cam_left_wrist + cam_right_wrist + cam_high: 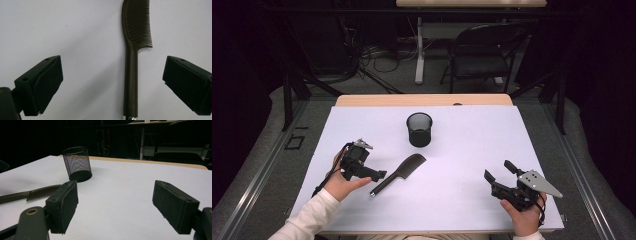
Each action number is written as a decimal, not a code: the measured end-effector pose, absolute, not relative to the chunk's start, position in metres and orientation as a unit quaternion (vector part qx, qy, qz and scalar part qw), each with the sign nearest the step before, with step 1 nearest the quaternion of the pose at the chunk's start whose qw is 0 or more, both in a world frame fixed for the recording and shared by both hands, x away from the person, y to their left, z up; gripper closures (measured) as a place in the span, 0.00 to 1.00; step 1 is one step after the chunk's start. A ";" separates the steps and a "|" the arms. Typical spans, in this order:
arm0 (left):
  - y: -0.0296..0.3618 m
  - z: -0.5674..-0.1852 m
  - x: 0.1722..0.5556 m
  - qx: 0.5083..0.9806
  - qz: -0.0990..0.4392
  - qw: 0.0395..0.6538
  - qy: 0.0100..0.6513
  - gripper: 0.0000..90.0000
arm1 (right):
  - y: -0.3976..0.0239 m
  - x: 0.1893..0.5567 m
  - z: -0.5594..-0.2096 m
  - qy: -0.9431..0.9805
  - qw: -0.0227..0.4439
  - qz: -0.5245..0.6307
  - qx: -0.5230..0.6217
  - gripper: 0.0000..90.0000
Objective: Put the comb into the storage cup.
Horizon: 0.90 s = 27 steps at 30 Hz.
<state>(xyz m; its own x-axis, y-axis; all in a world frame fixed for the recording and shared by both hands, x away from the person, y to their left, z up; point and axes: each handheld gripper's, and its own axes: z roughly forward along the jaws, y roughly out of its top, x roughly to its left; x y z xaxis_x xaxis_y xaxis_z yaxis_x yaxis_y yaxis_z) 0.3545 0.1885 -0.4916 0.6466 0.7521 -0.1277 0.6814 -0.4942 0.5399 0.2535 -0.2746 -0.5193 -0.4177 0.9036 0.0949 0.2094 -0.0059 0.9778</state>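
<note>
- Comb [398, 173]: a dark, long-handled comb lies flat on the white surface [462, 145], left of the middle and nearer the front edge than the back. Its toothed head points toward the back edge and its handle, tipped with a small shiny cap, points toward the front left corner.
- In the left gripper view the comb [131, 75] runs straight up between the two jaws, teeth on its right side, touching neither jaw.
- Left gripper [381, 174]: held in the person's left hand [343, 184] just beside the comb's handle end. Its jaws stand wide apart with nothing between the pads but the comb lying below.
- Mesh cup [419, 129]: a black wire-mesh cup stands upright behind the comb, near the middle of the surface toward the back edge, apart from the comb's head.
- Right gripper [498, 171]: held in the right hand [524, 212] near the front right corner, well apart from the comb. Its jaws are spread wide and hold nothing.
- In the right gripper view the mesh cup [76, 164] and comb teeth [43, 191] lie beyond the left-side jaw.
</note>
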 end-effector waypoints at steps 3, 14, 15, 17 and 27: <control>0.186 -0.493 0.355 0.867 0.066 0.278 0.409 0.02 | -0.275 0.254 -0.520 0.632 0.312 0.556 0.441 0.23; 0.177 -0.499 0.354 0.880 0.054 0.242 0.406 0.01 | -0.275 0.254 -0.520 0.634 0.312 0.556 0.438 0.23; 0.177 -0.499 0.355 0.883 0.054 0.236 0.402 0.01 | -0.275 0.254 -0.520 0.634 0.312 0.555 0.438 0.23; 0.175 -0.500 0.354 0.884 0.054 0.232 0.403 0.01 | -0.274 0.254 -0.520 0.634 0.312 0.556 0.438 0.23; 0.167 -0.506 0.353 0.893 0.049 0.216 0.391 0.12 | -0.274 0.254 -0.520 0.635 0.310 0.555 0.439 0.23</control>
